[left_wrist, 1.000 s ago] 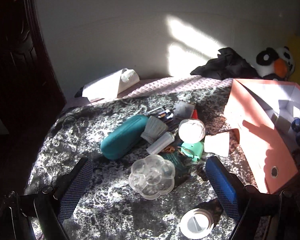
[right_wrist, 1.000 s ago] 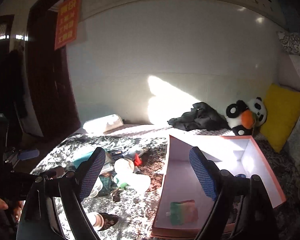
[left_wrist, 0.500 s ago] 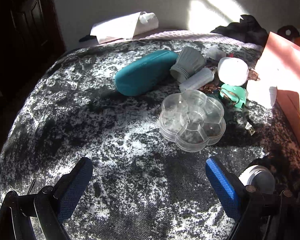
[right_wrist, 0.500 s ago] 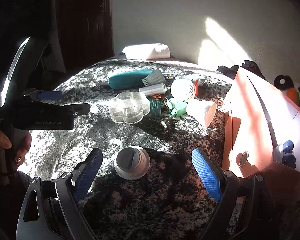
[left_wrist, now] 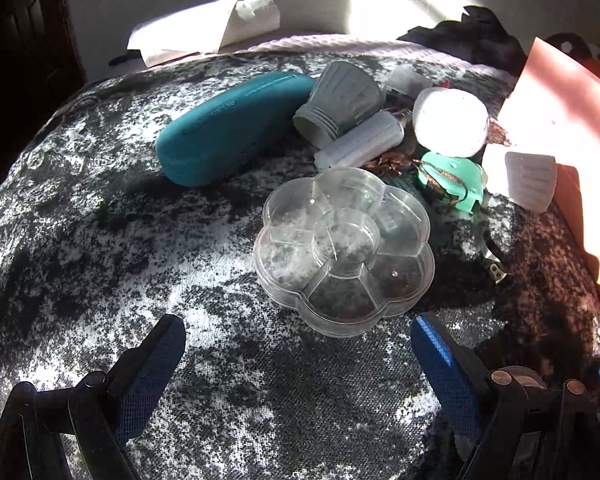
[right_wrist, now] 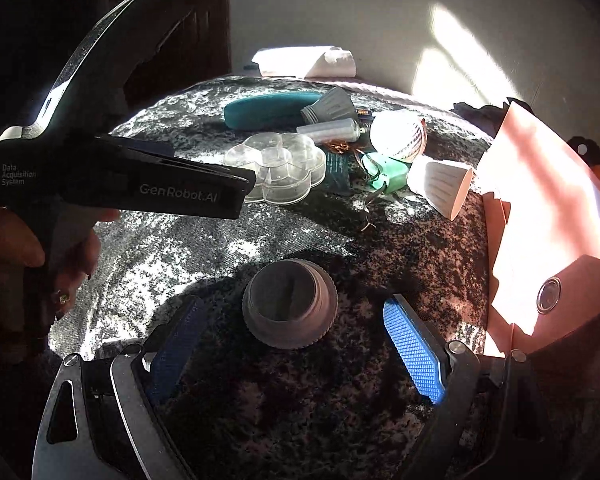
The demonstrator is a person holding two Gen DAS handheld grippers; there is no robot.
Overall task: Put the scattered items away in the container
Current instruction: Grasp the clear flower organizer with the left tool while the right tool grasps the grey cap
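Scattered items lie on a black-and-white mottled bedspread. A clear flower-shaped compartment box (left_wrist: pixel 344 252) sits just ahead of my left gripper (left_wrist: pixel 296 326), which is open and empty. Behind it lie a teal case (left_wrist: pixel 236 128), a grey cup (left_wrist: pixel 340 102), a clear tube (left_wrist: pixel 360 146), a white ball (left_wrist: pixel 452 122), a mint green piece (left_wrist: pixel 452 180) and a white ribbed cup (left_wrist: pixel 530 186). The pink box (right_wrist: pixel 540 200) stands at the right. My right gripper (right_wrist: pixel 294 308) is open, its tips on either side of a round ribbed lid (right_wrist: pixel 290 280) without touching it.
A hand (right_wrist: pixel 20 248) holds the left gripper's black body (right_wrist: pixel 140 184) at the left of the right wrist view. Folded white paper (left_wrist: pixel 204 28) and a black cloth (left_wrist: pixel 468 36) lie by the back wall. The bed drops away to a dark door at the left.
Both grippers came down toward the bedspread. The left closed in on the flower-shaped box. The right swung from over the pink box to the round lid. Both stayed open.
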